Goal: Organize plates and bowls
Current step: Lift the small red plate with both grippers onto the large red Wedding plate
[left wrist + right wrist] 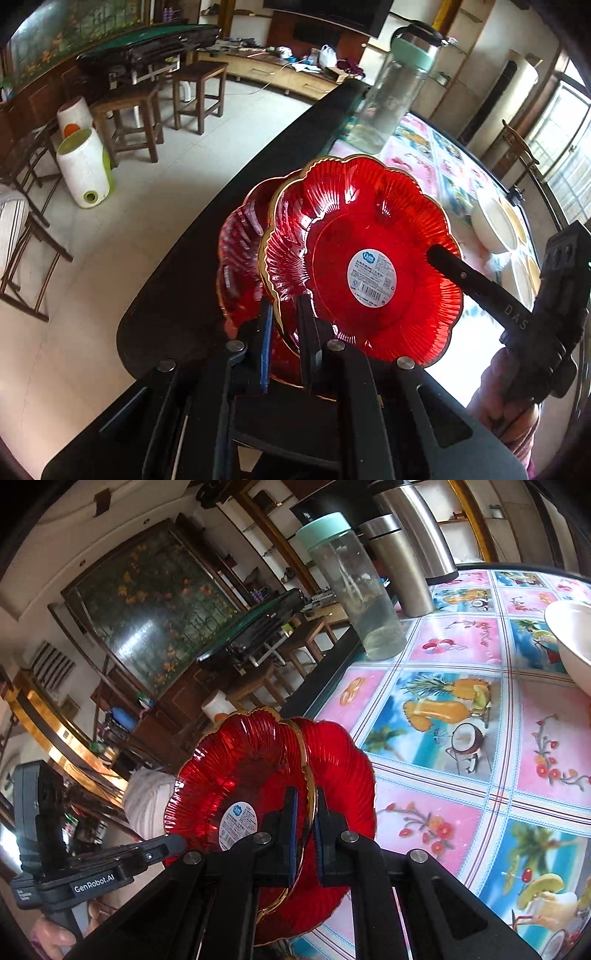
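We have 2 red scalloped plates up off the bench (pixel 461 657) and on edge, held face to face over its dark rim. Our left gripper (pixel 282 314) is clenched on the lower rim of the labelled plate (pixel 365 258), the one showing its underside and barcode sticker, while our right gripper (pixel 306 823) is clamped on a gold-edged rim where the second red plate (pixel 343 771) overlaps the first; we cannot tell whether it pinches 1 rim or both. In the left view the second plate peeks out behind the first. This looks like the stacking step: the 2 plates are being nested mid-air. Next, we judge, the rims need to line up so 1 plate seats inside the other, then 1 gripper must let go before the pair goes down flat. The white bowls (pixel 495 225) wait further along the bench, and the clear bottle (pixel 354 587) stands near the edge, so the set-down should steer clear of it.
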`<state>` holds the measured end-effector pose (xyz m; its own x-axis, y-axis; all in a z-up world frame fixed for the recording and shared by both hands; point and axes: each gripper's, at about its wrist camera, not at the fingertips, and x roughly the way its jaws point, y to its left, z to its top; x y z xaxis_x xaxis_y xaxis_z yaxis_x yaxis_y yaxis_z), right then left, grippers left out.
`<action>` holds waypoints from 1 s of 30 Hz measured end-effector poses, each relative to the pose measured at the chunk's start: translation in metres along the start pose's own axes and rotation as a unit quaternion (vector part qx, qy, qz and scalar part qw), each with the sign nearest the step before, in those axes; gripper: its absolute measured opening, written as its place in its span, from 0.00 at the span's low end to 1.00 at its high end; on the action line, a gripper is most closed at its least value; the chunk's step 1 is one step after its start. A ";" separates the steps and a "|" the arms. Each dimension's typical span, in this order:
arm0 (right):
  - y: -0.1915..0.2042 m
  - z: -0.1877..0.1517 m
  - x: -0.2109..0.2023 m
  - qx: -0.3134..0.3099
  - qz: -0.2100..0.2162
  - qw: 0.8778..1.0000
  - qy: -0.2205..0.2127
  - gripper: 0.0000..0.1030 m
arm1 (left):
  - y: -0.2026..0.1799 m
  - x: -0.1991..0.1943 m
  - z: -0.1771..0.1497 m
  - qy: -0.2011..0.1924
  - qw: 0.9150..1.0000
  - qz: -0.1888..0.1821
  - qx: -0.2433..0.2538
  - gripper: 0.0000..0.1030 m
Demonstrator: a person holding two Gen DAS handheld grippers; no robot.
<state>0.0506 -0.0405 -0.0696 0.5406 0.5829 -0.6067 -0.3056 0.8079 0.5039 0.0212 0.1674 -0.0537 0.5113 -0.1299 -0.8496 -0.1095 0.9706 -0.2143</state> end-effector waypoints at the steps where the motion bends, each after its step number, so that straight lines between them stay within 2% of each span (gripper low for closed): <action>1: 0.002 -0.001 0.003 -0.006 -0.008 1.000 0.003 0.07 | 0.003 0.002 -0.001 0.002 1.000 0.003 -0.002 0.10; 8: 0.003 -0.007 0.020 -0.039 -0.050 0.998 0.019 0.09 | 0.008 0.025 0.001 0.018 1.000 0.024 -0.008 0.10; 20: 0.009 -0.015 0.016 -0.084 -0.084 0.993 0.001 0.11 | -0.002 0.032 -0.004 0.010 0.998 0.062 0.018 0.12; 24: 0.020 -0.021 0.016 -0.119 -0.106 0.987 -0.007 0.18 | -0.009 0.029 -0.007 -0.006 0.995 0.088 0.036 0.12; 27: 0.023 -0.022 0.016 -0.129 -0.111 0.985 -0.006 0.18 | -0.013 0.023 -0.007 -0.023 0.993 0.104 0.046 0.12; 30: 0.022 -0.020 0.013 -0.129 -0.110 0.985 -0.007 0.30 | -0.012 0.016 -0.007 -0.036 0.993 0.104 0.043 0.12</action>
<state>0.0351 -0.0136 -0.0783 0.6255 0.3915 -0.6749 -0.3687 0.9106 0.1865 0.0249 0.1525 -0.0683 0.5443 0.0877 -0.8343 -0.1482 0.9889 0.0073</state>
